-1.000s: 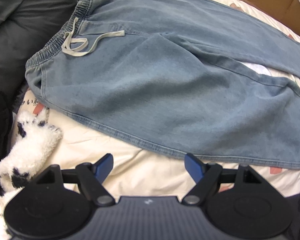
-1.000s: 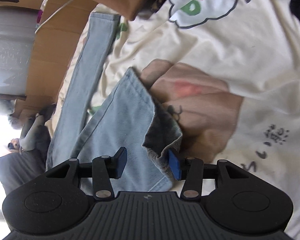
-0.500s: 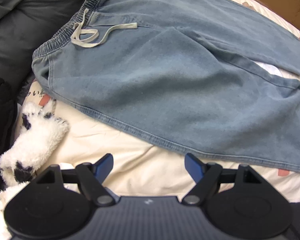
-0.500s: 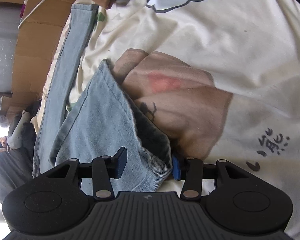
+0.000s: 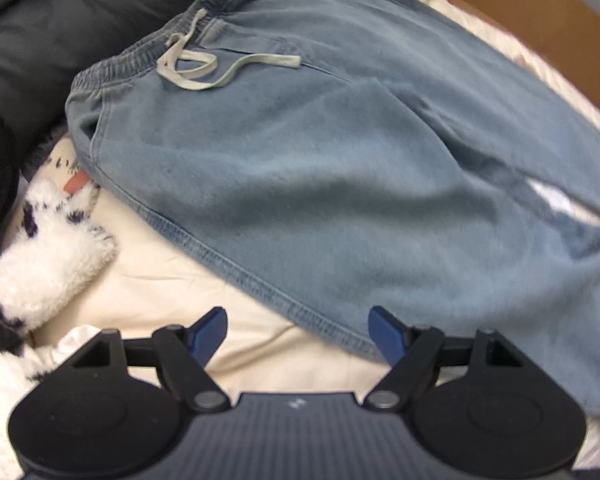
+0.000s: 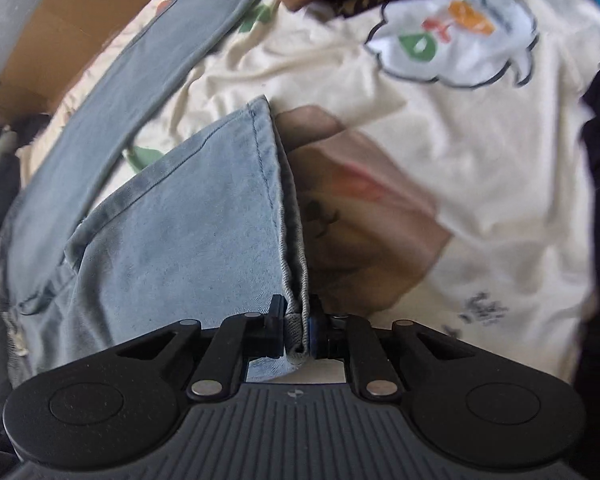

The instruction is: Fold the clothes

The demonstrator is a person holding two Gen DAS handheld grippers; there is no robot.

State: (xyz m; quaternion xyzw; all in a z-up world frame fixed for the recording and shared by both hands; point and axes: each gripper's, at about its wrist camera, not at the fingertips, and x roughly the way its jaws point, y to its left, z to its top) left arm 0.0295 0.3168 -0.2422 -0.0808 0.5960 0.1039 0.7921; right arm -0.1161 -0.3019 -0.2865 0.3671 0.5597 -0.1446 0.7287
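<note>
One pair of jeans (image 5: 320,168) is spread on the bed sheet (image 5: 172,292). A leg hem (image 6: 294,320) is being clamped between the closing jaws of the right gripper (image 6: 296,334). The left gripper (image 5: 298,326) is held with jaws apart, the jeans' side seam lying just beyond them, ungripped.

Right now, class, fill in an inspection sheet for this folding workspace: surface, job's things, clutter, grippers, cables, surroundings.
Surface: cream printed bedsheet, wrinkled.
Job's things: light blue jeans spread flat, drawstring loose at the waistband; one leg hem lifted.
Clutter: fluffy spotted white fabric; dark grey cloth.
Grippers: left gripper open above the jeans' side seam, holding nothing; right gripper jaws closing, pinching the leg hem.
Cables: nothing seen.
Surroundings: cardboard beyond the bed.
</note>
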